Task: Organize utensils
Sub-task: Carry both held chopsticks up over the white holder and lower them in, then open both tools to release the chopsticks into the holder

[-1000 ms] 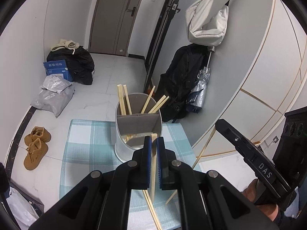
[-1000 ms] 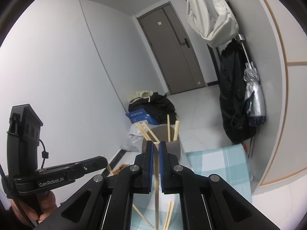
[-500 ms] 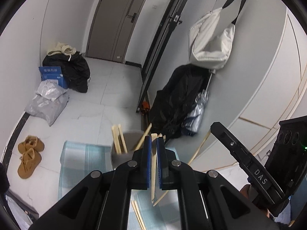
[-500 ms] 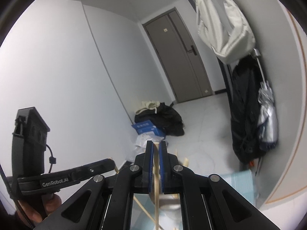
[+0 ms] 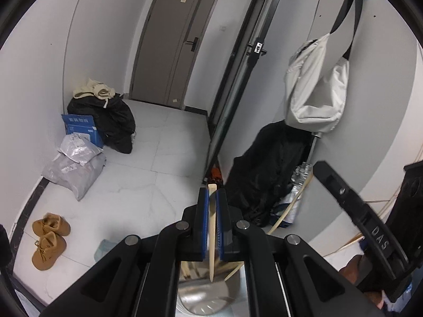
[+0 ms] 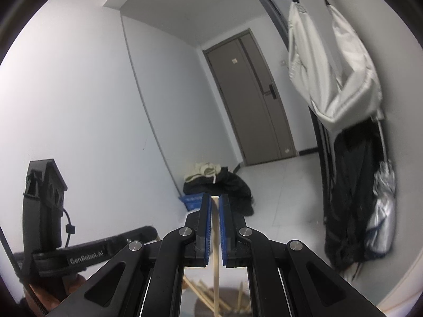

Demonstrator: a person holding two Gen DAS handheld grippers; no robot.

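Observation:
My left gripper (image 5: 210,198) is shut on a wooden chopstick (image 5: 211,235) that hangs point down over the metal utensil holder (image 5: 208,298), seen just below the jaws with several chopsticks in it. My right gripper (image 6: 215,206) is shut on another wooden chopstick (image 6: 216,264), also hanging down, above the round holder (image 6: 224,306) with its chopsticks. In the left wrist view the right gripper (image 5: 351,203) appears at the right with its chopstick (image 5: 288,208) slanting down. The left gripper (image 6: 87,251) shows at the lower left of the right wrist view.
A checked cloth (image 5: 104,248) peeks out under the left gripper. On the floor lie brown shoes (image 5: 49,240), grey parcels (image 5: 74,163), a blue box (image 5: 82,126) and black bags (image 5: 111,116). A white bag (image 5: 317,89) and a black coat (image 5: 267,169) hang on the right wall.
Both grippers have risen with their chopsticks. The holder and the checked cloth have dropped to the bottom edge of each view, and the views now tilt up toward the door and walls.

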